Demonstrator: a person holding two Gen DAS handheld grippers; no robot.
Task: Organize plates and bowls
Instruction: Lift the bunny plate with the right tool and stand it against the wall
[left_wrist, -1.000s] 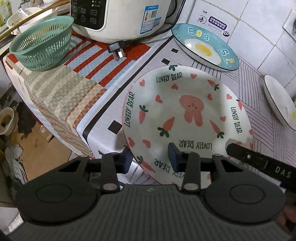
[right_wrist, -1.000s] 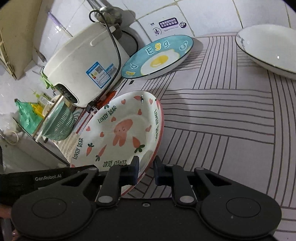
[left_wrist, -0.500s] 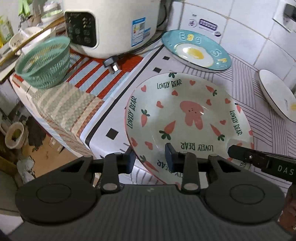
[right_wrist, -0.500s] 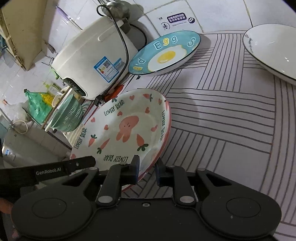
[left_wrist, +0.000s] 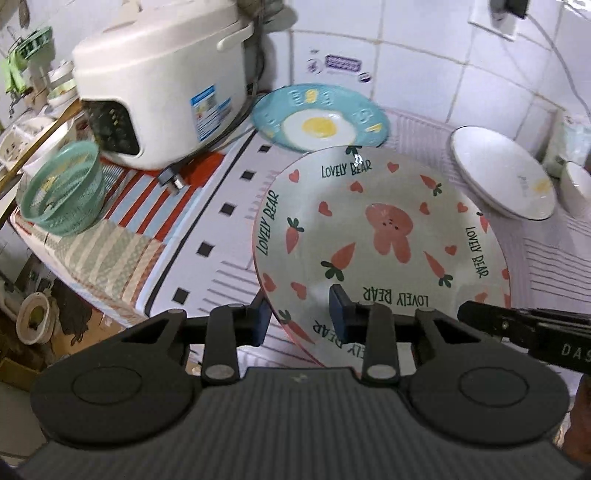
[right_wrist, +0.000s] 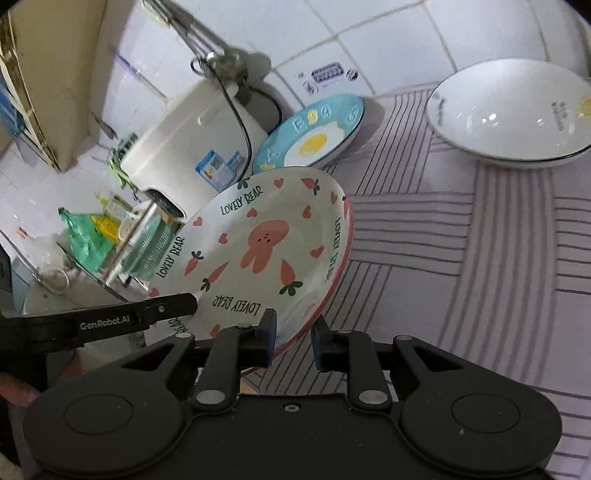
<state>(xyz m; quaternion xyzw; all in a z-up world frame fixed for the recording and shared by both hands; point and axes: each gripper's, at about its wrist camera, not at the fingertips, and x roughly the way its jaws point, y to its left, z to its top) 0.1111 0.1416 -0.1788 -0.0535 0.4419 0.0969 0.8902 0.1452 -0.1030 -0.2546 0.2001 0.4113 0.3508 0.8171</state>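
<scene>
- Rabbit plate (left_wrist: 380, 236), printed with carrots, hearts and "LOVELY BEAR", fills the centre of the left view, tilted up off the striped cloth (right_wrist: 461, 258); nothing lies in it.
- Left gripper (left_wrist: 299, 317) holds the plate's near rim, one pad (left_wrist: 338, 308) on its face and the other under the edge.
- Right gripper (right_wrist: 291, 338) pinches the same rim narrowly, at the lower centre of the right view.
- Egg plate (left_wrist: 319, 118) sits upper centre, beside the rice cooker (left_wrist: 162, 85); the rabbit plate's far rim overlaps it in the left view.
- White dish (right_wrist: 509, 114) sits at the upper right, empty apart from a small yellow print.
- Green basket (left_wrist: 61, 188) stands at the left edge of the cloth; I cannot tell what it holds.
- Compared with a second ago, the plate is higher and steeper, hiding more of the cloth, and more wall tile shows.
- A small white bowl (left_wrist: 576, 188) is cut off at the right edge; both views are motion-blurred.
</scene>
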